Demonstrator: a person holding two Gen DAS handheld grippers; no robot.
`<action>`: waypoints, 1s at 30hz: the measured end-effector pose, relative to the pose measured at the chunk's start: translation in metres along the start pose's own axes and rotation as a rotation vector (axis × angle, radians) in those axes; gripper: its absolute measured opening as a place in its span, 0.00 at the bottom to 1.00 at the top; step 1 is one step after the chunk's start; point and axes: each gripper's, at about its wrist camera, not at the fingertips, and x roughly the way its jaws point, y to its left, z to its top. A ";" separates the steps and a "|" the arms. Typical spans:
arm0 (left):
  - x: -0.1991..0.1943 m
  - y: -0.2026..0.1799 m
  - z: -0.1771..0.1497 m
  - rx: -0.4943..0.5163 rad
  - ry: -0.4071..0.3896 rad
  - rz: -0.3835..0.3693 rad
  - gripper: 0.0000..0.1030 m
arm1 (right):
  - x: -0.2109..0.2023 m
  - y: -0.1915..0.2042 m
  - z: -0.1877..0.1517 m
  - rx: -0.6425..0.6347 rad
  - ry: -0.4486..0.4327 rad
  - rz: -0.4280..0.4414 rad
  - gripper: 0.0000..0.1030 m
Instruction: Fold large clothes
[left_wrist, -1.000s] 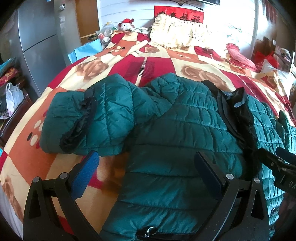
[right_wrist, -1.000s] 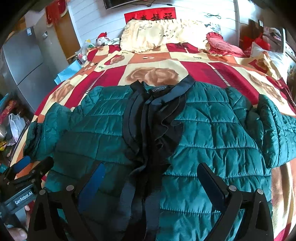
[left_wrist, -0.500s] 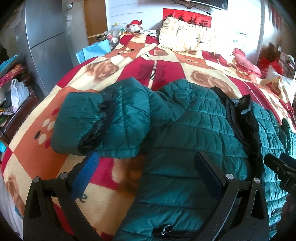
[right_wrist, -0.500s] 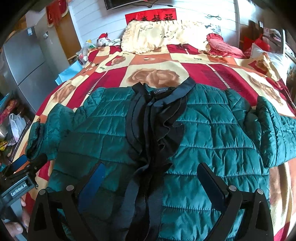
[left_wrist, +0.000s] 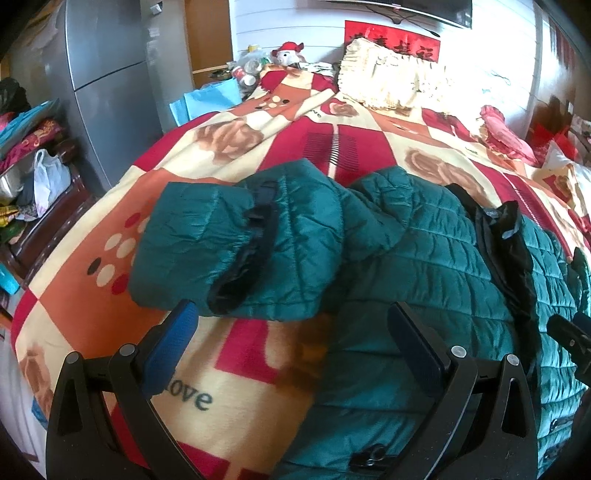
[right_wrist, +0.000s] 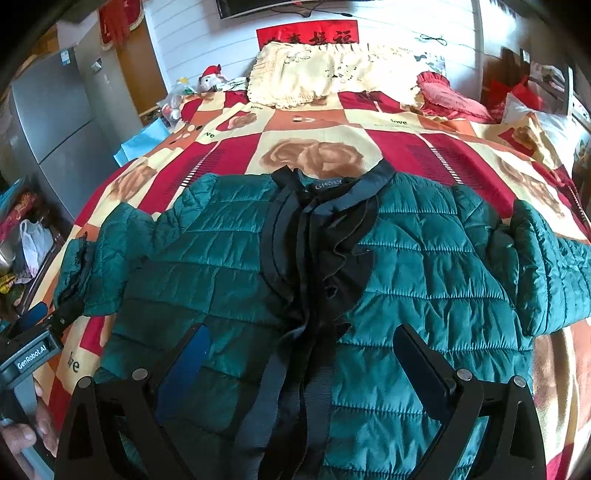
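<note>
1 green quilted jacket (right_wrist: 424, 266) | flat on bed, front up | blk placket (right_wrist: 314, 258)

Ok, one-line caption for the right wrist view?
Open right claw hovers over a green quilted jacket spread front-up on a patchwork bedspread, sleeves out to both sides.

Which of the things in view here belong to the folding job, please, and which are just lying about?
For the job:
- green quilted jacket, spread open on the bed
- its sleeve by the bed's edge
- left gripper, open
- right gripper, open

Lying about:
- cream pillow
- red cushion
- stuffed toy
- white plastic bag
</note>
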 end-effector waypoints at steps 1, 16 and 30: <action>0.001 0.004 0.001 0.000 0.000 0.004 1.00 | 0.000 0.000 0.000 -0.001 0.000 -0.001 0.96; 0.038 0.062 0.002 -0.047 0.064 -0.022 0.99 | 0.004 0.001 -0.004 0.010 0.019 0.015 0.96; 0.062 0.065 0.009 0.067 0.059 -0.032 0.99 | 0.011 0.000 -0.007 0.031 0.048 0.033 0.96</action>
